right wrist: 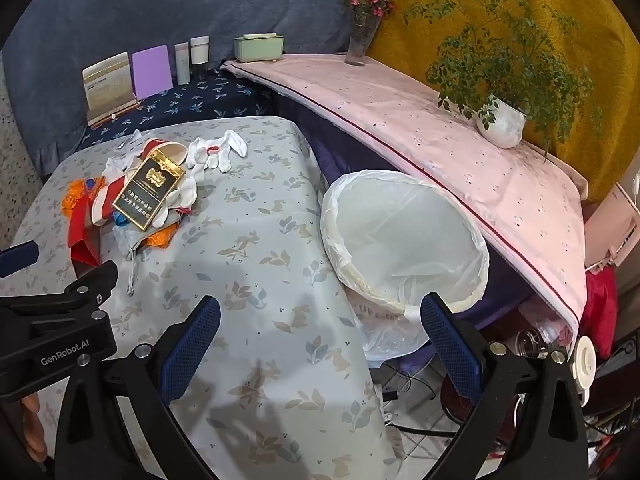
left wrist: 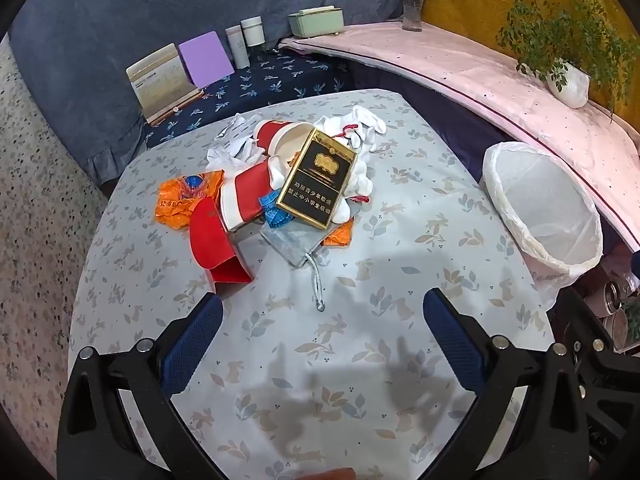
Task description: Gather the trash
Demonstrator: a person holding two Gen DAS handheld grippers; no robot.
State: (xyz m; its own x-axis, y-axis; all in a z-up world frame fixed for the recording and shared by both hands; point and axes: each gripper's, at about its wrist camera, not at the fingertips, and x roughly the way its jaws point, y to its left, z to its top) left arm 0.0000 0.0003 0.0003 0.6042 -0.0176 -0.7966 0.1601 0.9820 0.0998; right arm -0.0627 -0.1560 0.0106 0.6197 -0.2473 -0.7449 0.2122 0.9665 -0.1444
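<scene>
A trash pile lies on the floral table [left wrist: 360,360]: a black and gold cigarette box [left wrist: 318,178] on top, red and white paper cups [left wrist: 244,196], a red carton [left wrist: 214,240], an orange wrapper [left wrist: 182,200], white tissues [left wrist: 360,124] and a grey drawstring pouch [left wrist: 292,244]. A bin with a white liner [left wrist: 544,208] stands off the table's right edge. My left gripper [left wrist: 320,312] is open and empty, short of the pile. My right gripper [right wrist: 320,312] is open and empty over the table's right edge, by the bin [right wrist: 404,240]. The pile [right wrist: 148,192] lies far left of it.
A pink-covered shelf [right wrist: 440,140] runs behind the bin with a potted plant [right wrist: 500,120] and a flower vase [right wrist: 360,44]. A calendar [left wrist: 160,80], purple card, bottles and a green box [left wrist: 316,20] stand at the back. Cables lie on the floor [right wrist: 412,392] below right.
</scene>
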